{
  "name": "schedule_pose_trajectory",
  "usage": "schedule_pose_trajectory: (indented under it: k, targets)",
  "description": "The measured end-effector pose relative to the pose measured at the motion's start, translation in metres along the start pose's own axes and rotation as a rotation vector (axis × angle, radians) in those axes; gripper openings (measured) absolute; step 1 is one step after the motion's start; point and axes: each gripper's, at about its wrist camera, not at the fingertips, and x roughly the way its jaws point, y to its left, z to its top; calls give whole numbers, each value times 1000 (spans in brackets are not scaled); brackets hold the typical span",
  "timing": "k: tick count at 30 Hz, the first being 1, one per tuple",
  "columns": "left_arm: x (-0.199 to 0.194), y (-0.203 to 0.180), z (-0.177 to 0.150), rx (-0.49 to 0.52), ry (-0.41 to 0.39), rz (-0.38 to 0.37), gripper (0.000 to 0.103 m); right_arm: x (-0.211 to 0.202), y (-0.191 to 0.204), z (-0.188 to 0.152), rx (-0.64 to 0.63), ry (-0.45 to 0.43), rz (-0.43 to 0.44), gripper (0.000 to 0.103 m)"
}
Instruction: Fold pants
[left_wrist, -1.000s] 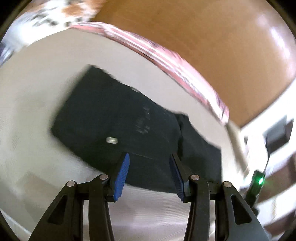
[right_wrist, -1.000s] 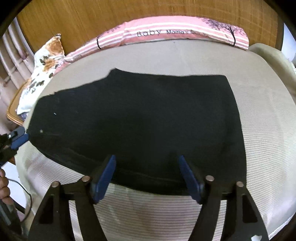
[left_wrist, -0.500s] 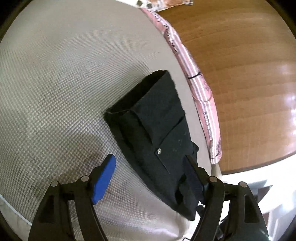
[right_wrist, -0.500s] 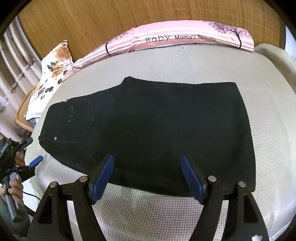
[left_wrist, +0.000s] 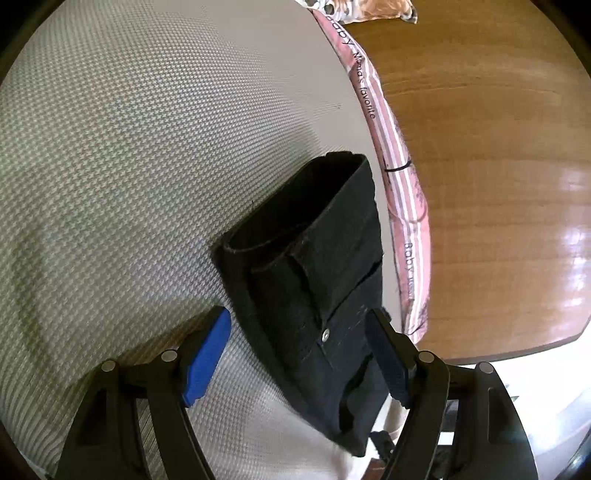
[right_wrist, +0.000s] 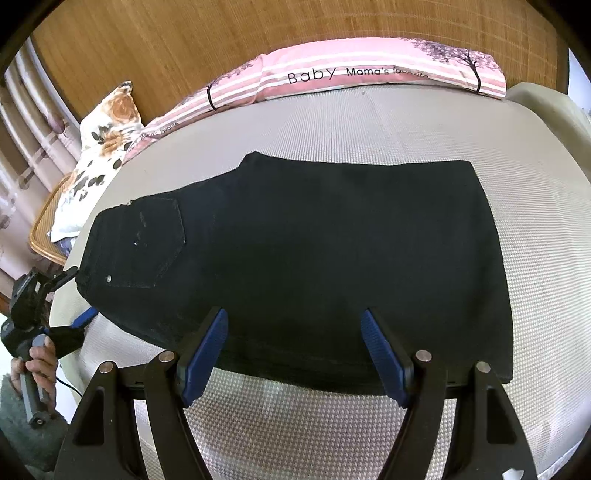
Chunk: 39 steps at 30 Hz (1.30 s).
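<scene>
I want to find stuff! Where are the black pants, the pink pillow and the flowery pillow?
black pants (right_wrist: 332, 258), right wrist view, middle of the flat fabric.
pink pillow (right_wrist: 369, 70), right wrist view, striped front near the writing.
flowery pillow (right_wrist: 99, 155), right wrist view, its printed cover.

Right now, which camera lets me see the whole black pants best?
The right wrist view. The black pants lie spread flat on the bed there, both ends showing. The left wrist view sees them end-on from the waist, squeezed narrow, partly hidden by a gripper finger.
</scene>
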Motion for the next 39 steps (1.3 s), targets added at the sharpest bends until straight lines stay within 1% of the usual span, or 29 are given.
schedule_pose_trajectory:
  k: [4, 6, 8, 12, 13, 14, 15, 16, 17, 22, 26, 31, 33, 34, 35, 36, 37, 39]
  targets:
    - [7, -7, 2, 38, -12, 0, 76, 1, -1, 2, 9, -3, 10, 72]
    - [8, -10, 2, 57, -15, -2, 79, 2, 0, 2, 11, 0, 13, 72]
    - [9, -11, 3, 53, -14, -13, 82, 4, 1, 2, 9, 5, 14, 72]
    - [12, -14, 8, 39, 0, -19, 82, 6, 0, 1, 11, 10, 15, 72]
    - [10, -14, 7, 34, -6, -24, 78, 7, -1, 1, 13, 12, 13, 72]
    - [10, -13, 7, 31, -10, -20, 71, 7, -1, 1, 16, 13, 13, 72]
    - [11, -12, 8, 27, -16, -6, 66, 7, -2, 1, 18, 13, 13, 72]
    - [10, -9, 8, 20, -15, 14, 59, 7, -3, 1, 22, 13, 13, 72]
    - [11, -7, 8, 20, -13, 20, 55, 7, -3, 1, 24, 13, 14, 72]
    - [16, -8, 14, 6, -8, 21, 56, 8, -2, 0, 24, 17, 12, 72]
    - [21, -9, 22, -27, -18, 1, 64, 11, 0, -1, 24, 29, 16, 72]
    - [30, -17, 31, -11, -37, 12, 65, 13, 3, -2, 18, 35, 19, 72]
    - [29, -19, 27, 19, -45, 39, 58, 11, 2, -1, 19, 26, 18, 72]
    - [29, -19, 26, 36, -51, 69, 43, 10, 1, 0, 22, 23, 17, 72]
    - [30, -17, 27, 38, -49, 85, 31, 9, -1, 2, 28, 19, 19, 72]
    - [31, -16, 27, 25, -43, 85, 30, 8, -4, 3, 40, 15, 19, 72]
    - [30, -16, 27, 11, -43, 66, 27, 6, -6, 4, 50, 12, 20, 72]
    - [26, -26, 25, 45, -48, 83, 26, 0, -12, 7, 72, -6, 24, 72]
